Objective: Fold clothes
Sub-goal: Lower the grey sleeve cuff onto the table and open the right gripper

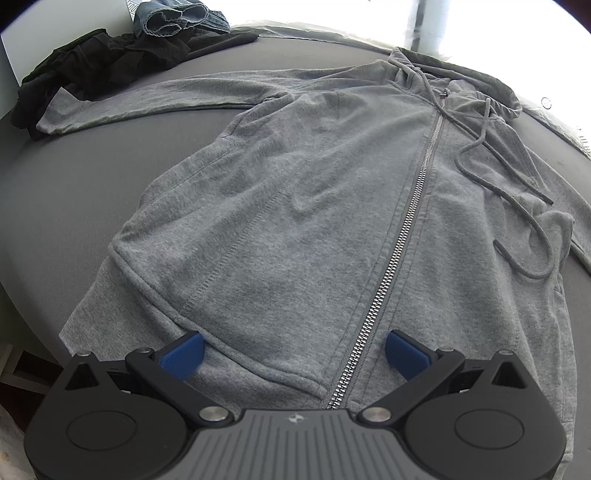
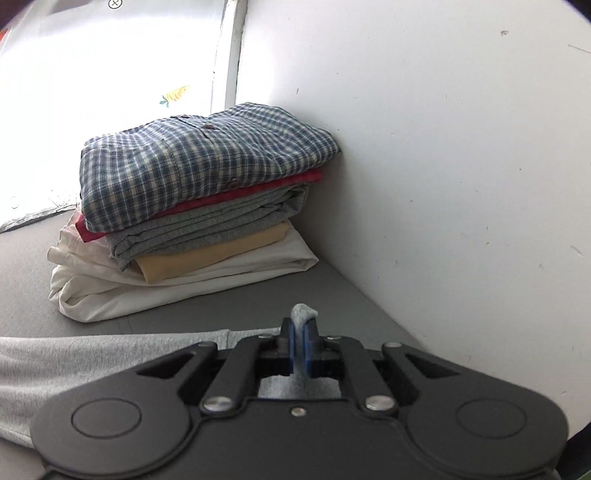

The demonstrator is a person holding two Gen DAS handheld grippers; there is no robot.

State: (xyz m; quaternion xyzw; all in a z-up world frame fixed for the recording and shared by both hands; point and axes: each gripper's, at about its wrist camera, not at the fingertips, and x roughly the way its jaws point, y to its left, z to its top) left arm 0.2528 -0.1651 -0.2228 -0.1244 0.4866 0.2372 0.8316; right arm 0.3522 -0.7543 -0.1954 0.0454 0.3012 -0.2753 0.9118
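A grey zip hoodie lies flat, front up, on the grey surface, hood at the far end and one sleeve stretched out to the far left. My left gripper is open and empty, its blue pads just above the hoodie's bottom hem, either side of the zipper. In the right wrist view my right gripper is shut on a pinch of grey hoodie fabric, which sticks up between the pads; more of this grey cloth trails off to the left.
A pile of black clothes and a denim item lie at the far left. A stack of folded clothes, plaid shirt on top, stands against the white wall ahead of the right gripper.
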